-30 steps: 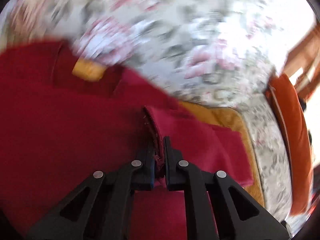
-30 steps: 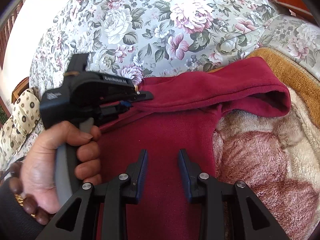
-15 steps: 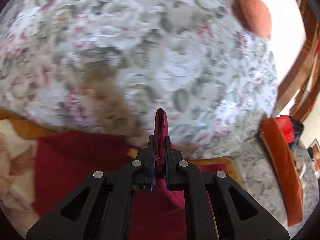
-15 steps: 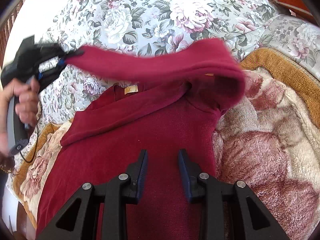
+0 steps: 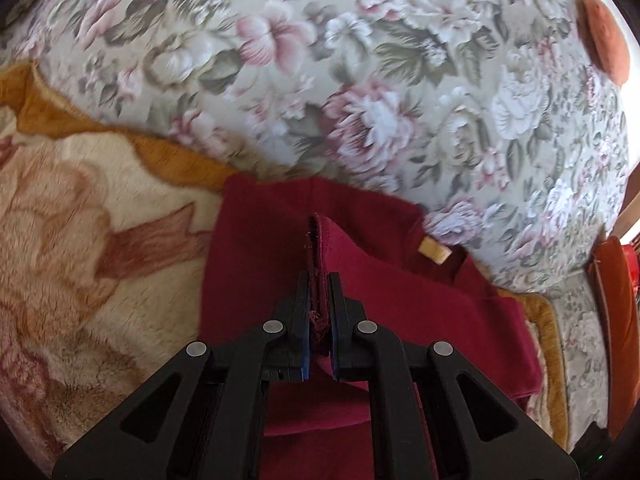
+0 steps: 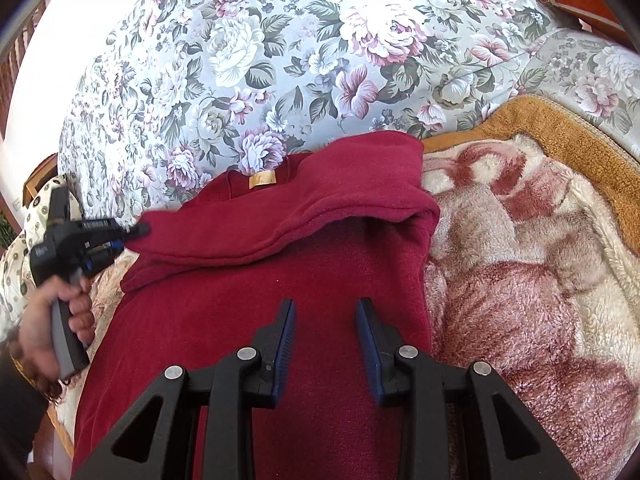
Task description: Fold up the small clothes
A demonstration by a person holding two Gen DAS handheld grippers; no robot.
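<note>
A dark red fleece top [image 6: 280,300] lies spread on a plush cream-and-rose blanket with a mustard border [image 6: 540,248], over a floral-print bedcover [image 6: 280,60]. The left gripper [image 5: 319,280] pinches the cuff of one sleeve [image 6: 280,220], which stretches across the chest below the tan neck label [image 6: 262,179]. The right gripper [image 6: 325,308] hovers above the body with its jaws spread, holding nothing.

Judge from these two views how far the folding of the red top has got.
Done: one sleeve lies folded across the red top. In hand: the left hand-held gripper is shut on the sleeve's end; the right hand-held gripper is open above the body. Left: releasing the sleeve and, probably, the remaining folds.
</note>
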